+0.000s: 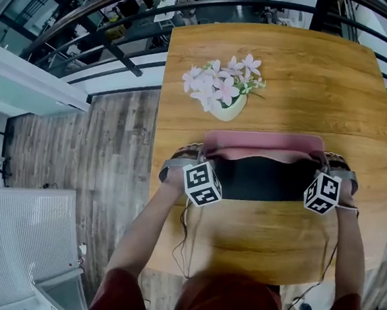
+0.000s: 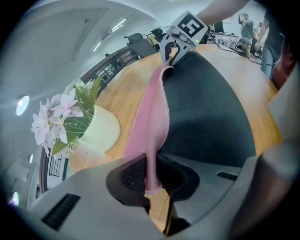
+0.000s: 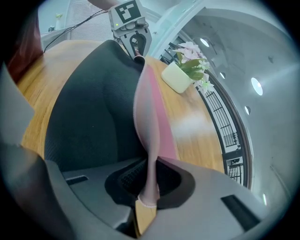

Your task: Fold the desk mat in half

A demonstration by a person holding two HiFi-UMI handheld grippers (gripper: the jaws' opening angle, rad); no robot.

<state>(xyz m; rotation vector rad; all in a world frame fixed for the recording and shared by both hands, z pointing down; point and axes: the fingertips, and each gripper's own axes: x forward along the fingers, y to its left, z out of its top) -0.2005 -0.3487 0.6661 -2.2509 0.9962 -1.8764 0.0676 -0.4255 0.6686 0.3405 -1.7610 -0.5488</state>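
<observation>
The desk mat (image 1: 263, 148) is pink on top and black underneath, and lies across the wooden table (image 1: 285, 64). Its near edge is lifted and curled over, so the black underside (image 1: 263, 179) faces up. My left gripper (image 1: 192, 159) is shut on the mat's near left corner, and the pink edge (image 2: 152, 173) passes between its jaws. My right gripper (image 1: 328, 168) is shut on the near right corner, where the pink edge (image 3: 150, 185) is pinched too. In each gripper view the other gripper shows at the far end of the raised edge: the right gripper (image 2: 172, 50) and the left gripper (image 3: 136, 44).
A pale vase with pink flowers (image 1: 222, 86) stands on the table just beyond the mat's far edge. Bare wood (image 1: 260, 240) lies between the mat and the near table edge. A railing (image 1: 115, 46) and wooden floor (image 1: 111, 149) run along the left.
</observation>
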